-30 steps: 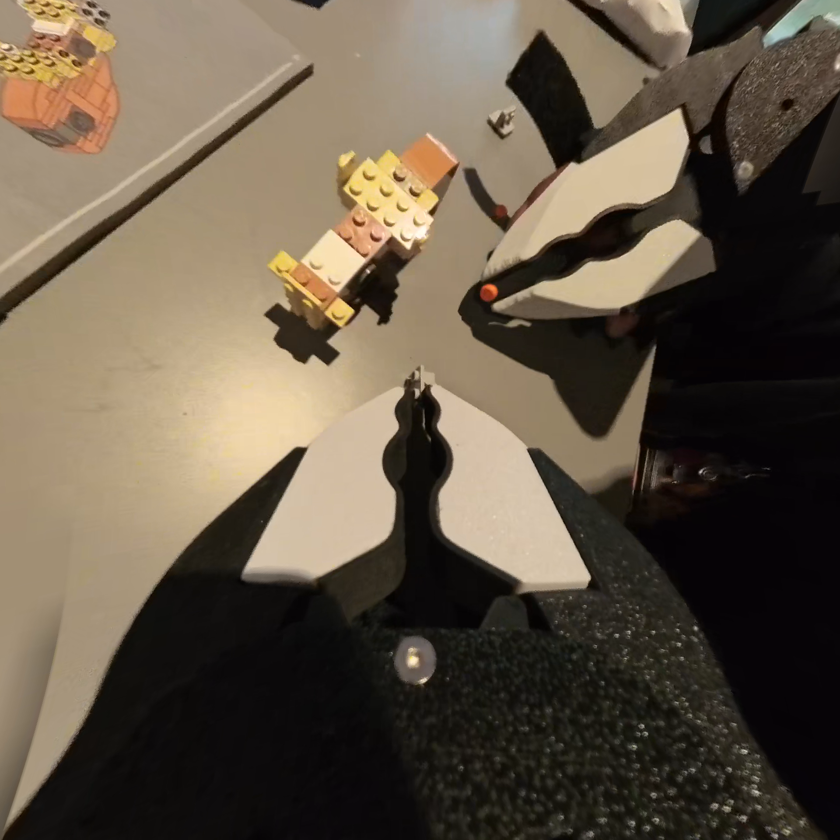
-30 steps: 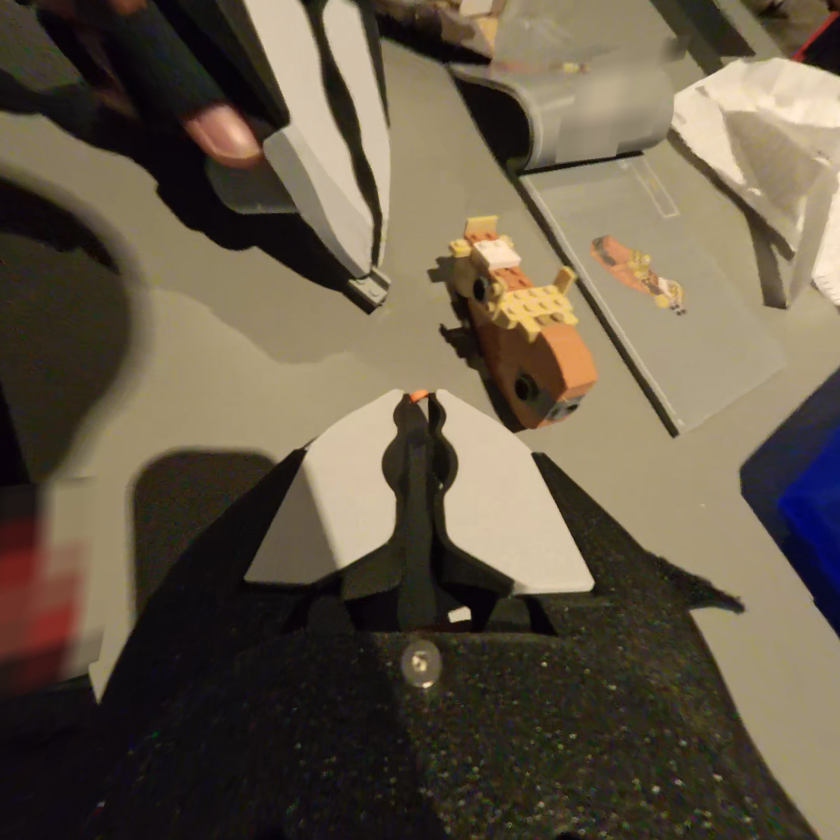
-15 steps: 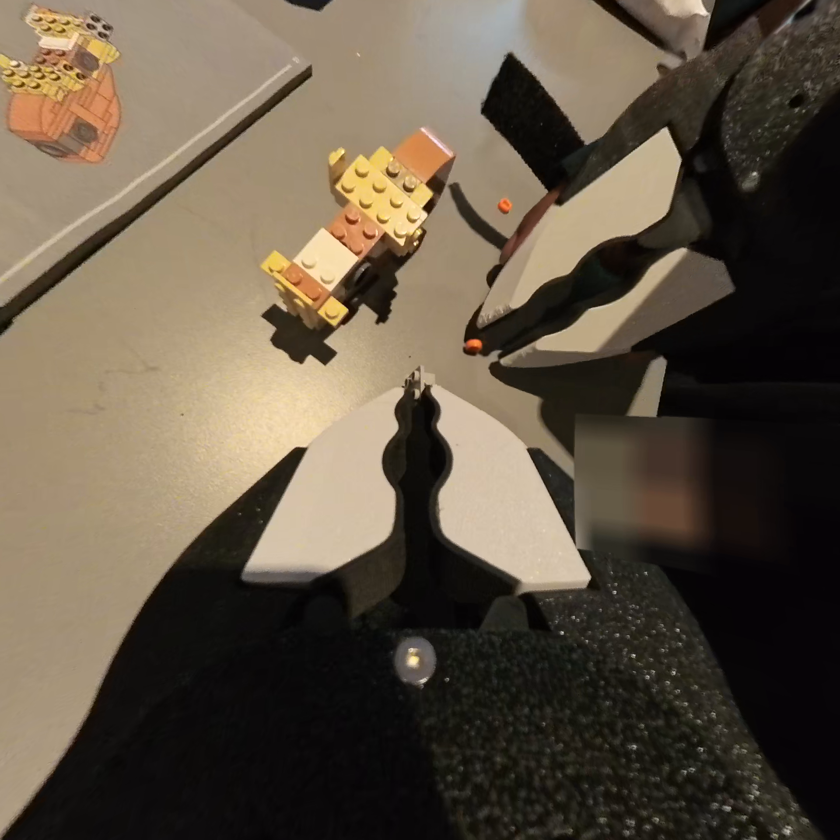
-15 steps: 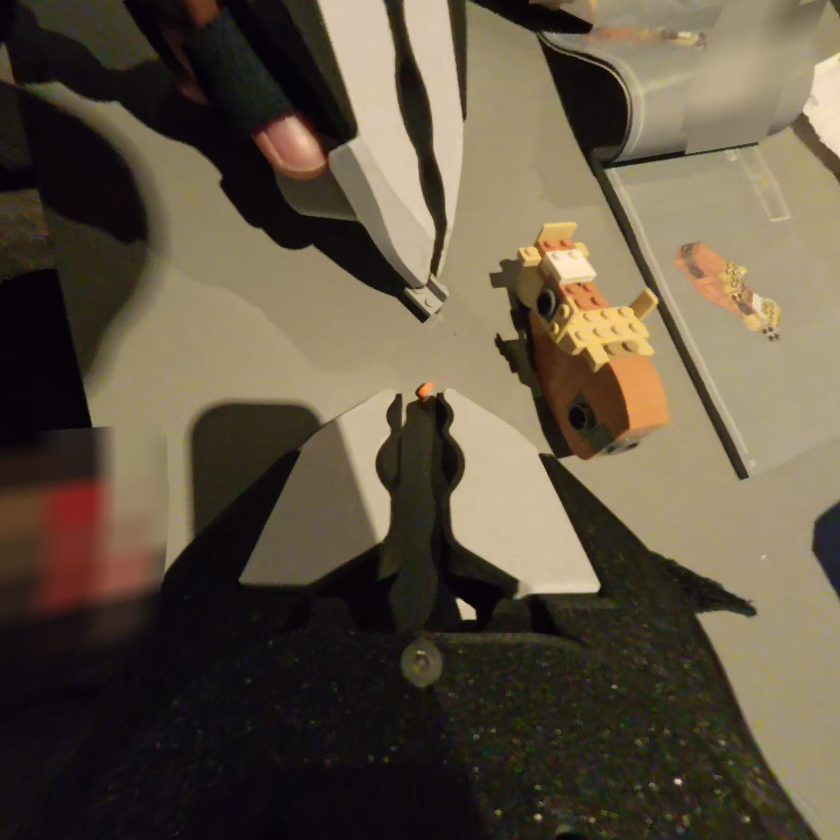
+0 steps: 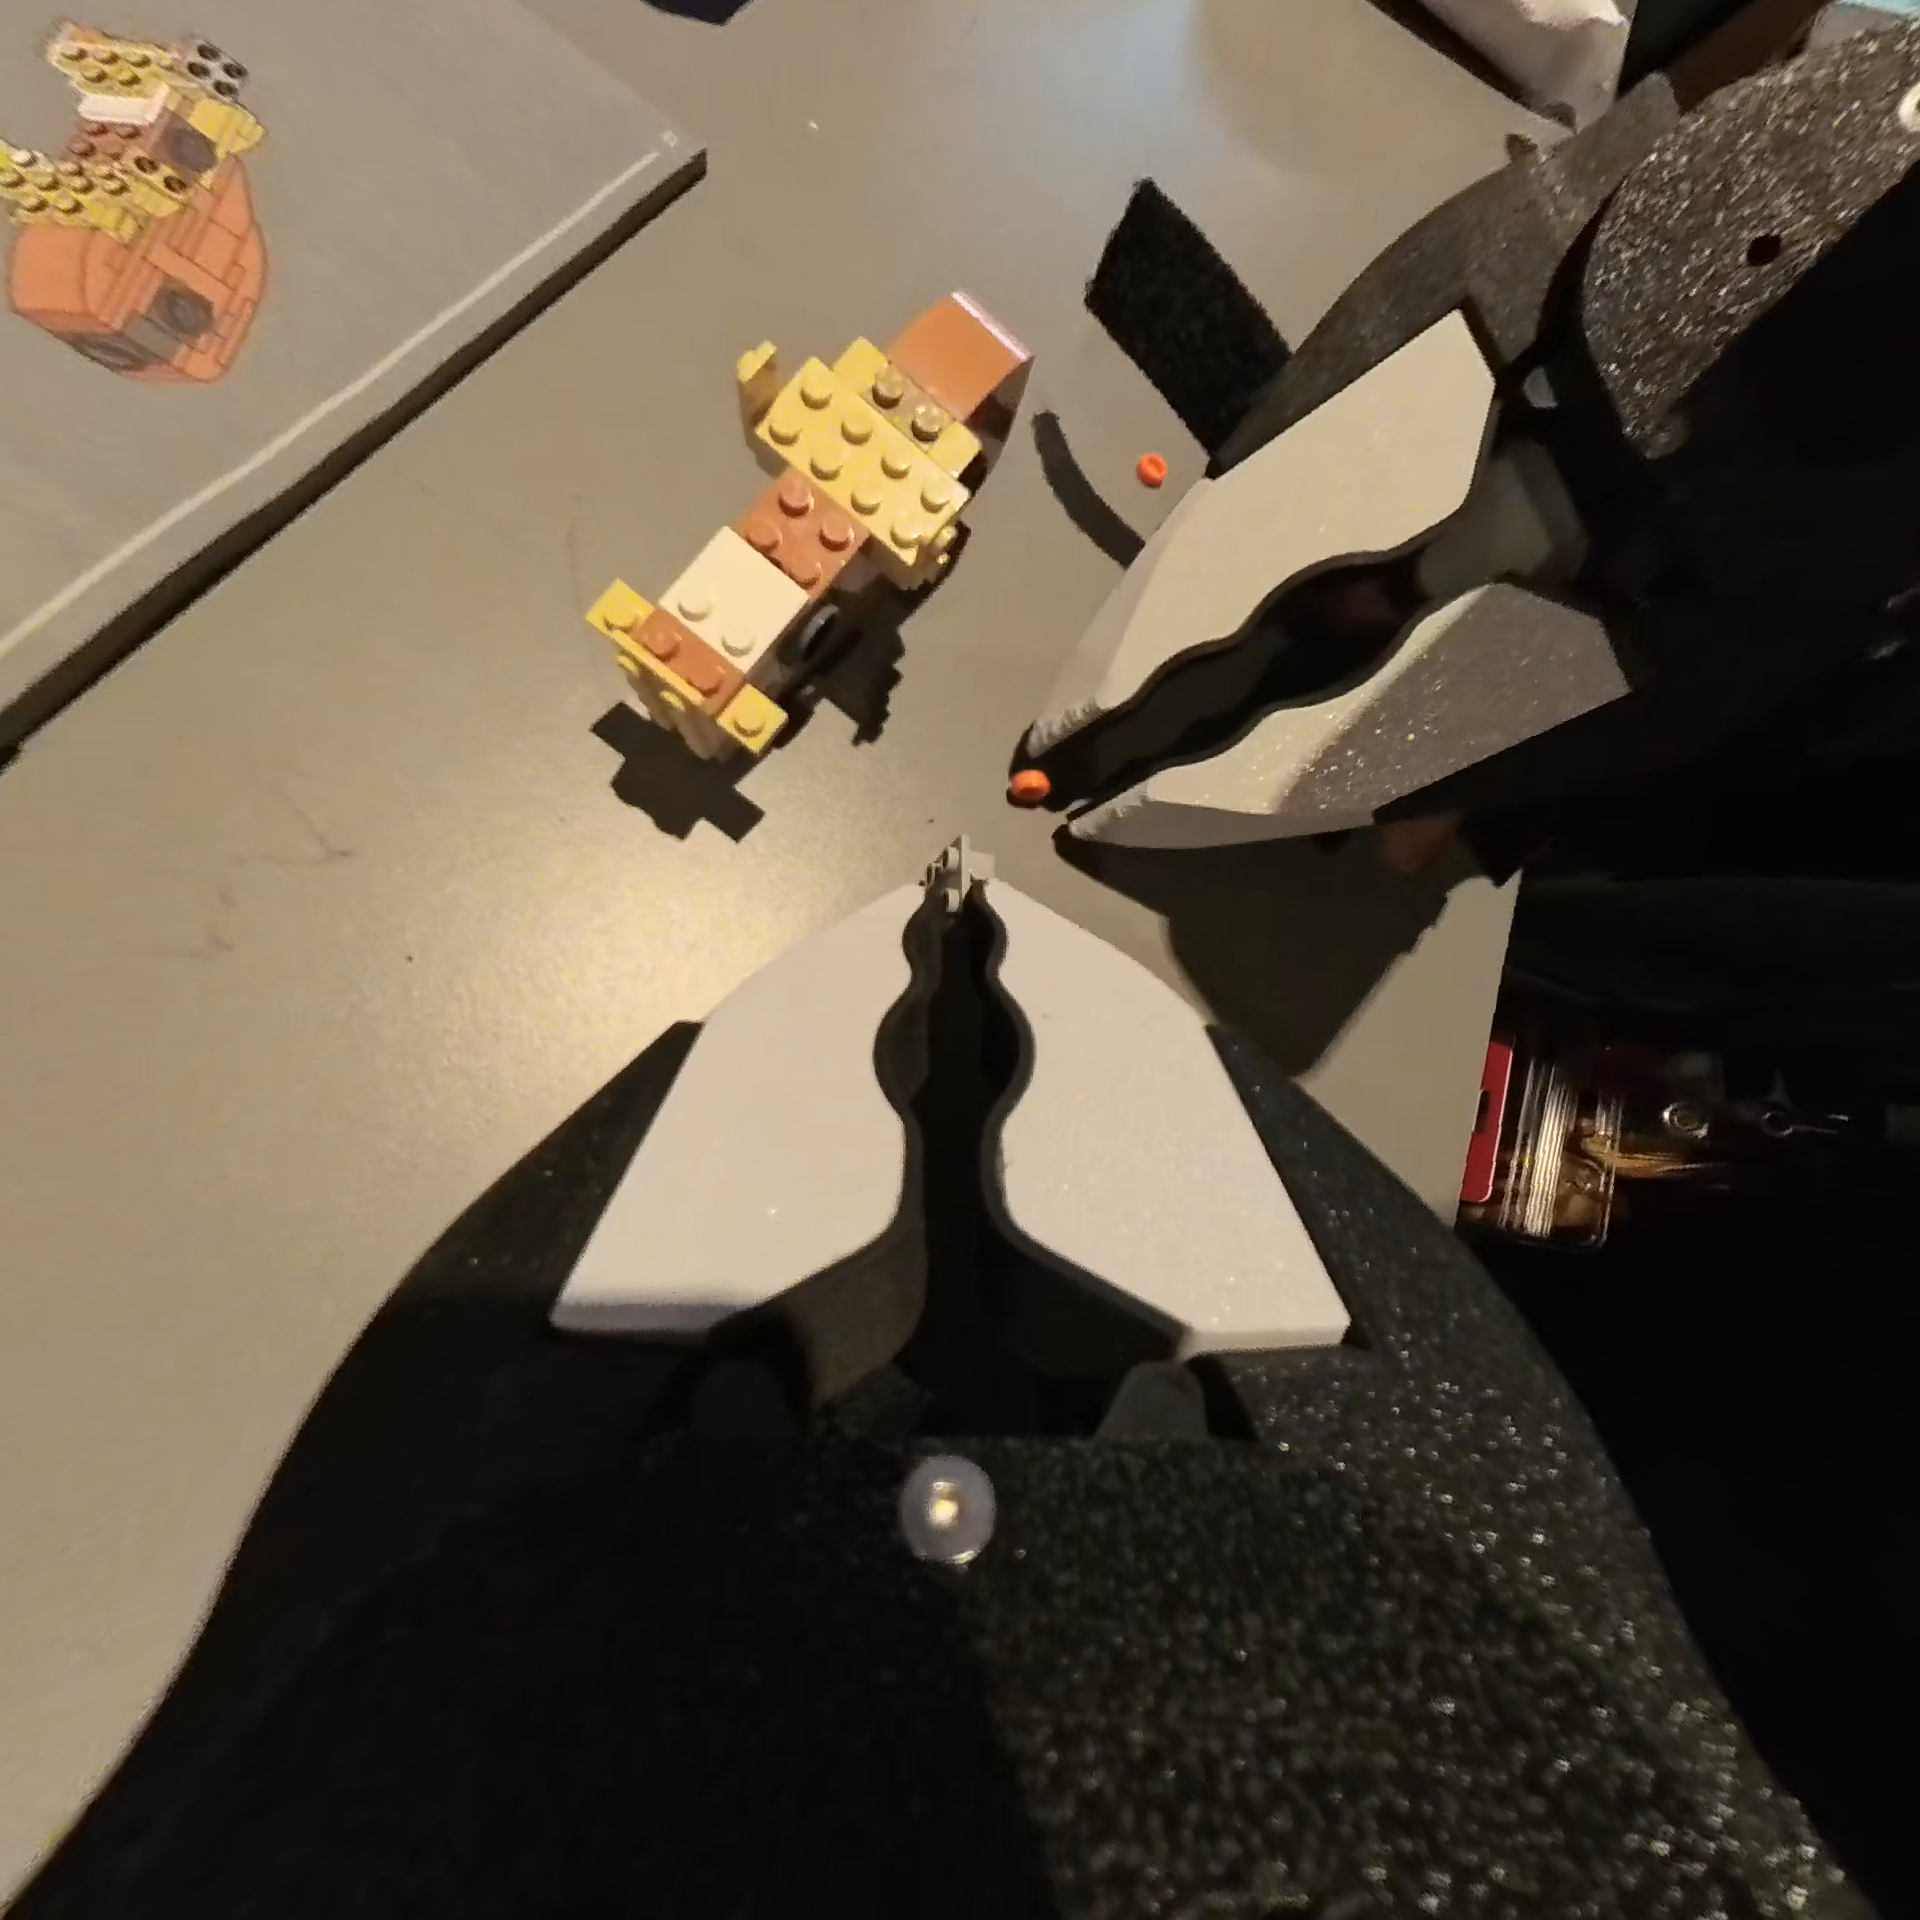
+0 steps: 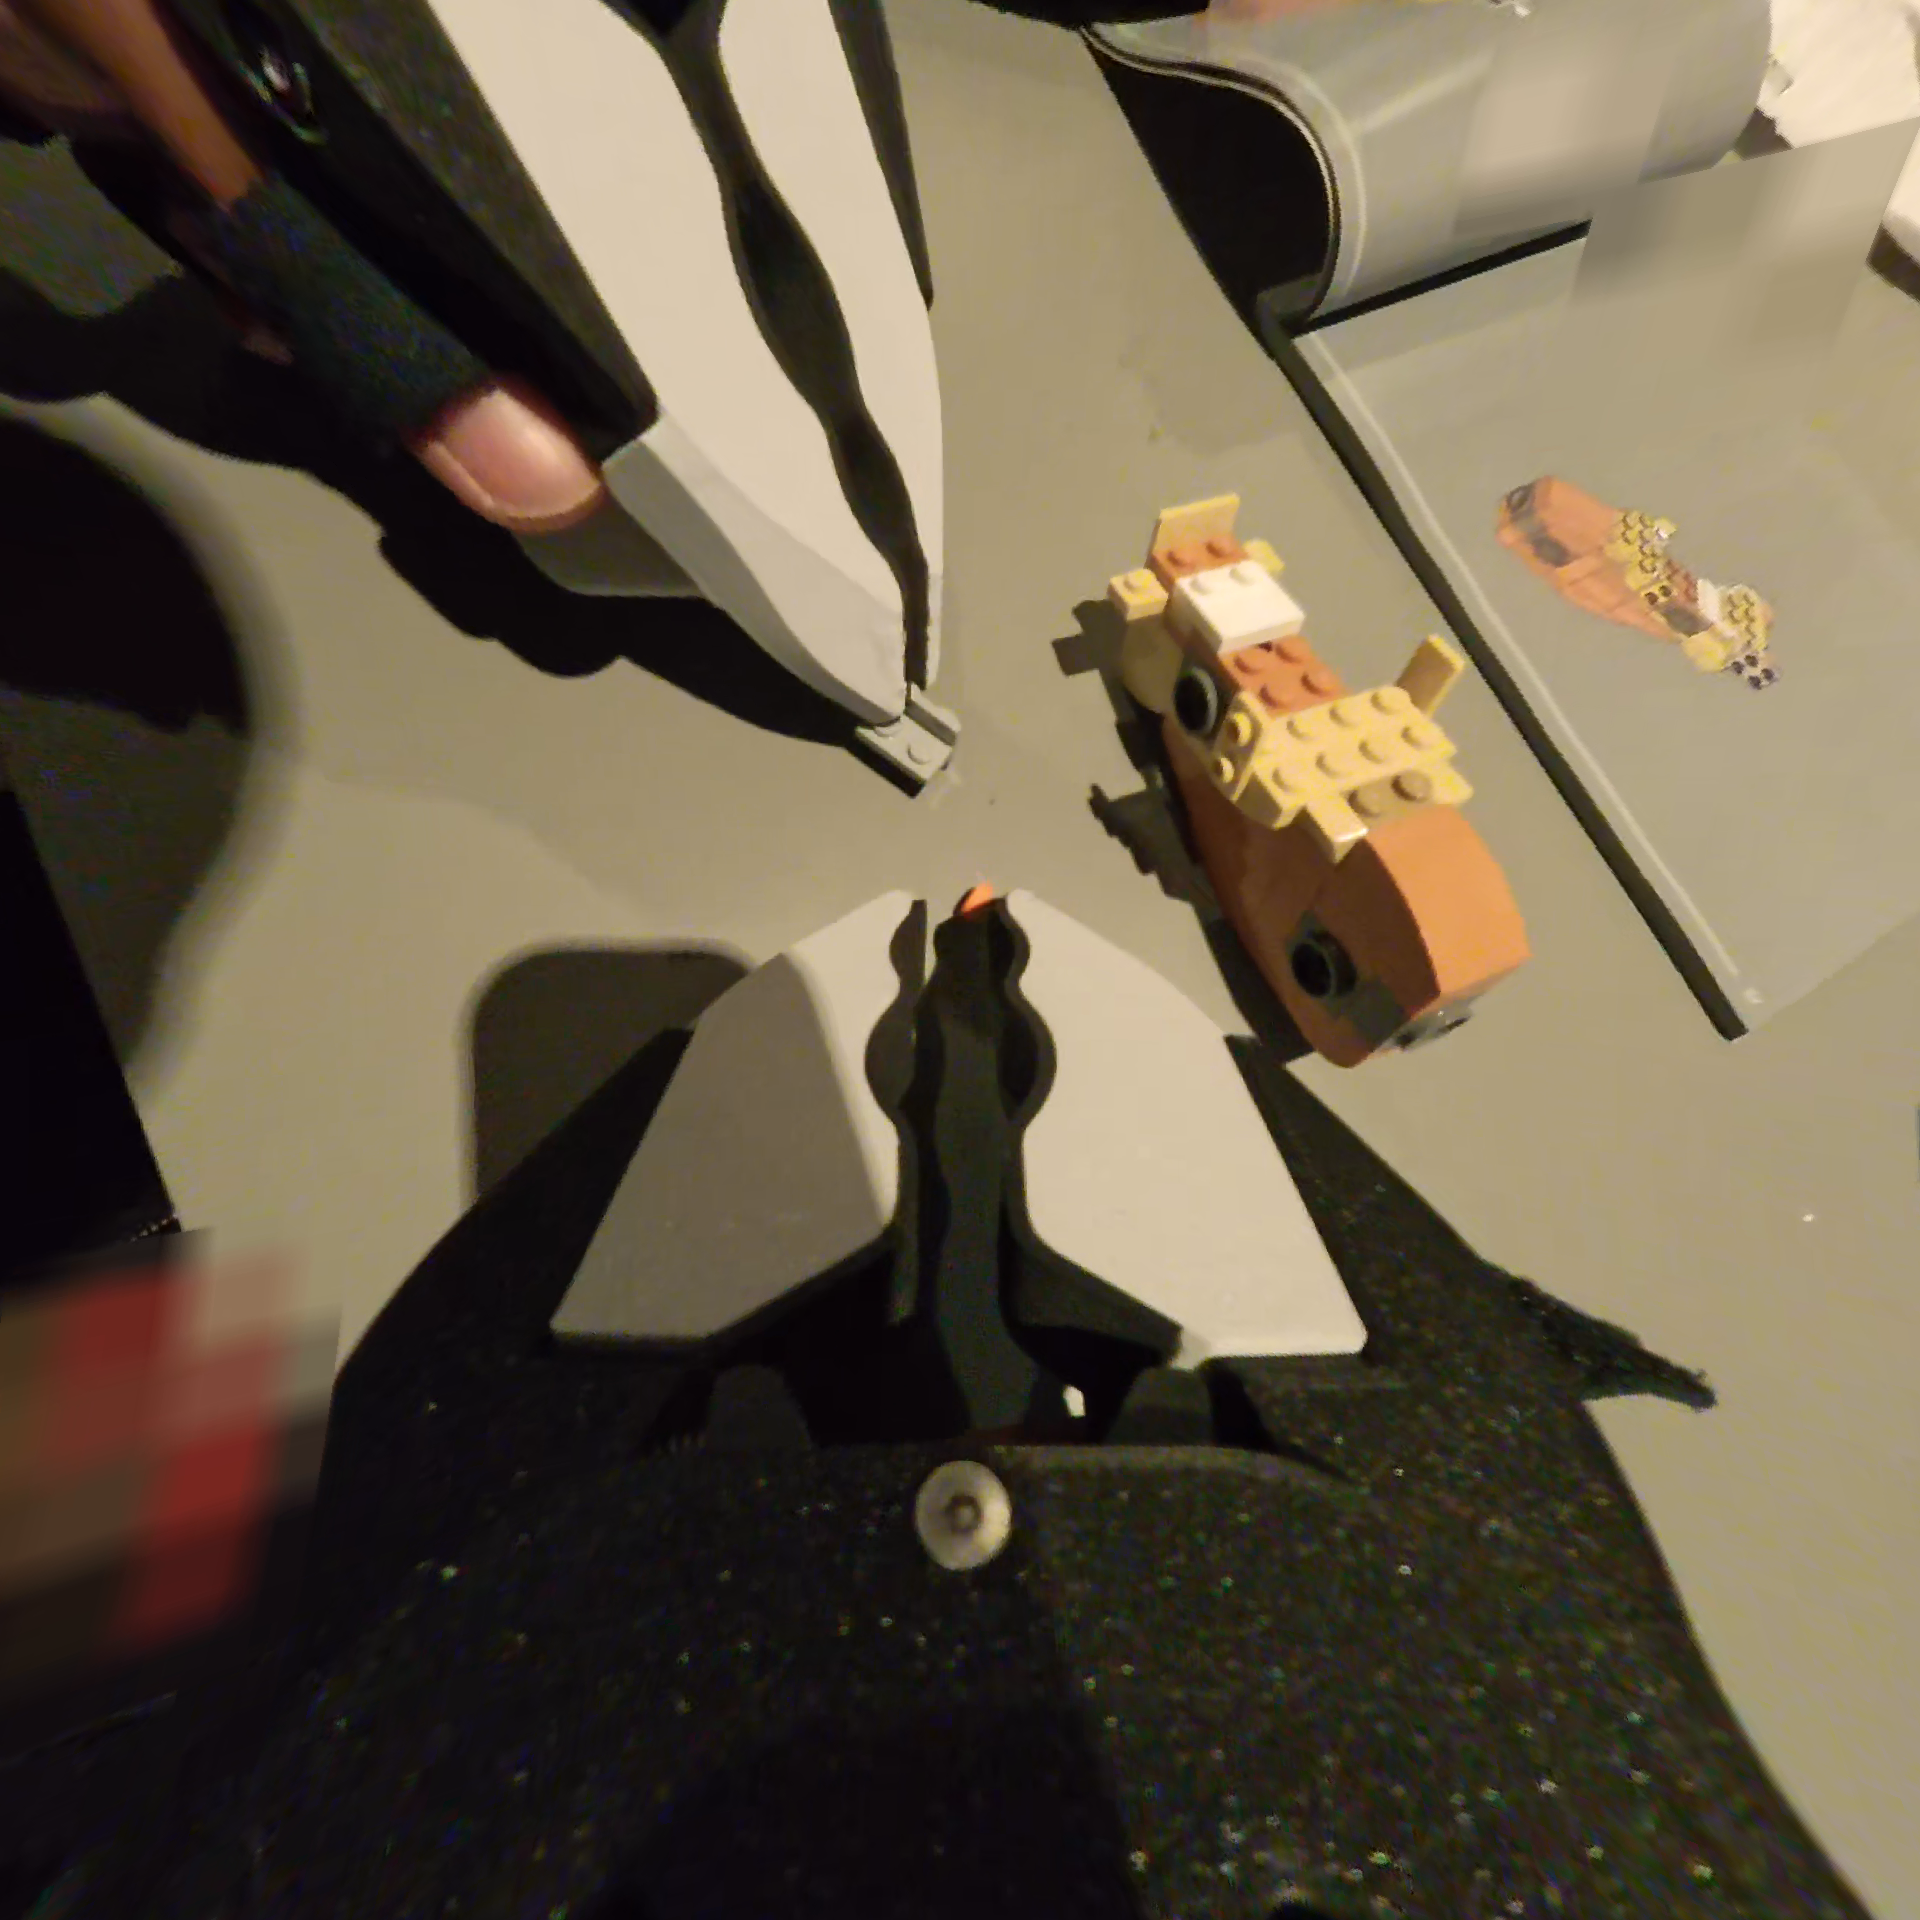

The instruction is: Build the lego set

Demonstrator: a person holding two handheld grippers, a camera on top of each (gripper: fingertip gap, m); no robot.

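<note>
Sitting on the grey bench (image 5: 312,1039) between the two tools was the half-built tan, brown and white brick model (image 5: 821,540), a small vehicle-like shape resting on its own and touched by neither gripper. The left gripper (image 5: 956,878) had its fingers pressed nearly together on a small flat grey studded plate (image 6: 909,743) held at the very tips. The right gripper (image 6: 971,904) was likewise closed, pinching a tiny round orange stud (image 5: 1029,784) at its tips. Plate and stud hovered close together, just beside the model.

Both holds looked slight; pressing the stud onto the plate could twist either piece out of the tips, and something that small could roll away. A second loose orange stud (image 5: 1150,470) lay farther off on the bench.

A grey instruction sheet (image 5: 208,416) showing a picture of the finished model lay near the bench's far edge. No writing on it could be read.
</note>
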